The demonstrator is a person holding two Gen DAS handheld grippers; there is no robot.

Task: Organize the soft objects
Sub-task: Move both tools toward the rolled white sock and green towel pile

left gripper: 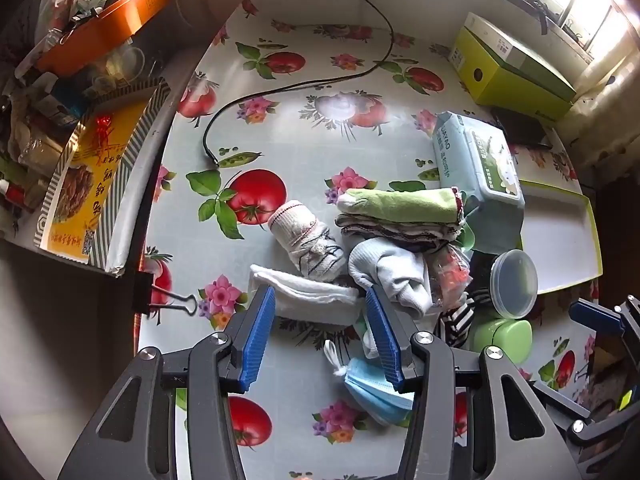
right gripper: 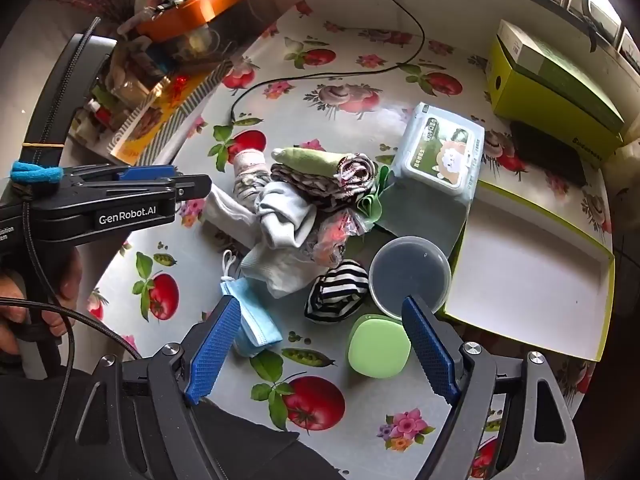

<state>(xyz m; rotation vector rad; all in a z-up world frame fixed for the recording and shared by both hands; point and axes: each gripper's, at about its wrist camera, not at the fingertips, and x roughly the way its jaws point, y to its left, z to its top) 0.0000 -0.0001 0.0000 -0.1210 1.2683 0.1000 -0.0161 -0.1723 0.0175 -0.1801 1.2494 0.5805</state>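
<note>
A heap of soft things lies mid-table: a folded green towel stack [left gripper: 400,208], a rolled patterned sock [left gripper: 304,244], a pale grey sock [left gripper: 392,272], a folded white cloth [left gripper: 308,298], a striped black-and-white cloth [right gripper: 336,292] and a blue face mask [right gripper: 252,328]. My left gripper [left gripper: 320,308] points down, open, its blue pads either side of the white cloth without pressing on it. My right gripper [right gripper: 320,304] is wide open above the striped cloth and a green round case [right gripper: 378,346], holding nothing. The left gripper [right gripper: 192,184] also shows side-on in the right wrist view.
A white tray with a green rim [right gripper: 528,272] lies at the right, next to a wet-wipes pack [right gripper: 440,152] and a clear round lid [right gripper: 410,272]. A green box [left gripper: 516,72] stands at the back, a black cable [left gripper: 360,76] crosses the tablecloth, and cluttered boxes [left gripper: 88,184] line the left edge.
</note>
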